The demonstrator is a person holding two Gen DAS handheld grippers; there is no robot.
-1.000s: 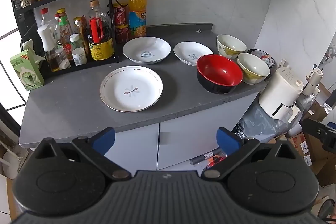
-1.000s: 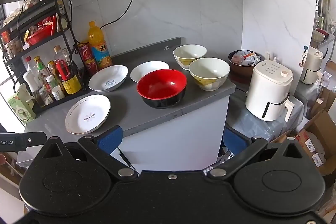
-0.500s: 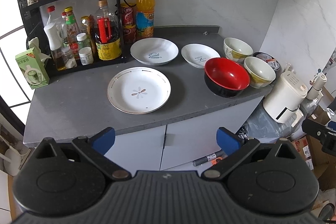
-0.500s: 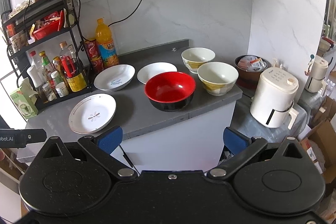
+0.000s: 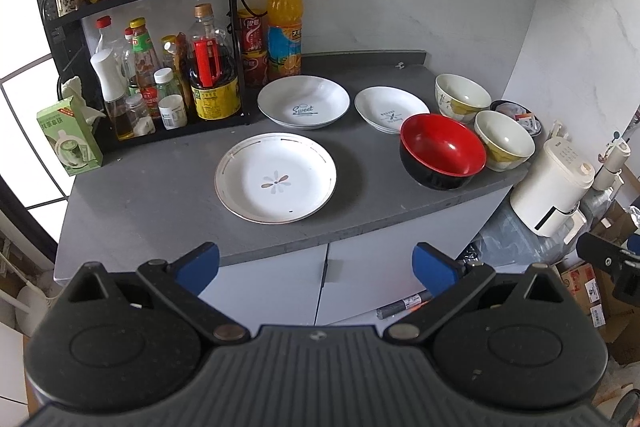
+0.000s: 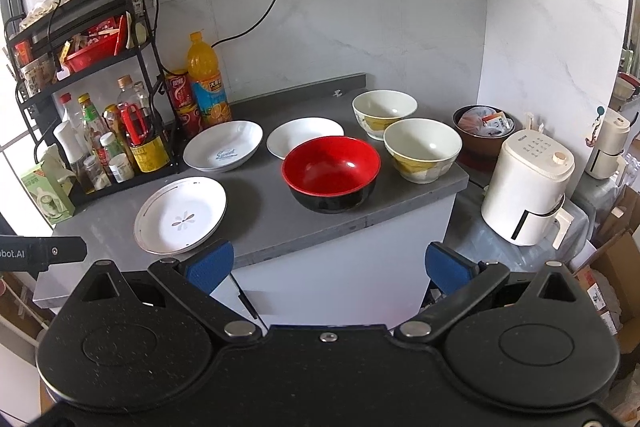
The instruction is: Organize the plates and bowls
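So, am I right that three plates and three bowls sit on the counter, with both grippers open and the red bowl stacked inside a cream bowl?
Not quite: the red bowl stands alone on the counter, beside the cream bowl, as the right wrist view shows. The rest holds.

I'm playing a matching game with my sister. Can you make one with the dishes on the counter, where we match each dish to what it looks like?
Things:
1. front plate
2. back plate beside the rack
3. biggest bowl
4. bowl at the right edge of the counter

Looks:
A. red inside, black outside
B. the word "Sweet" in blue
C. flower in the middle
D. cream inside, yellow pattern outside

Pairs: 1-C, 2-B, 3-A, 4-D
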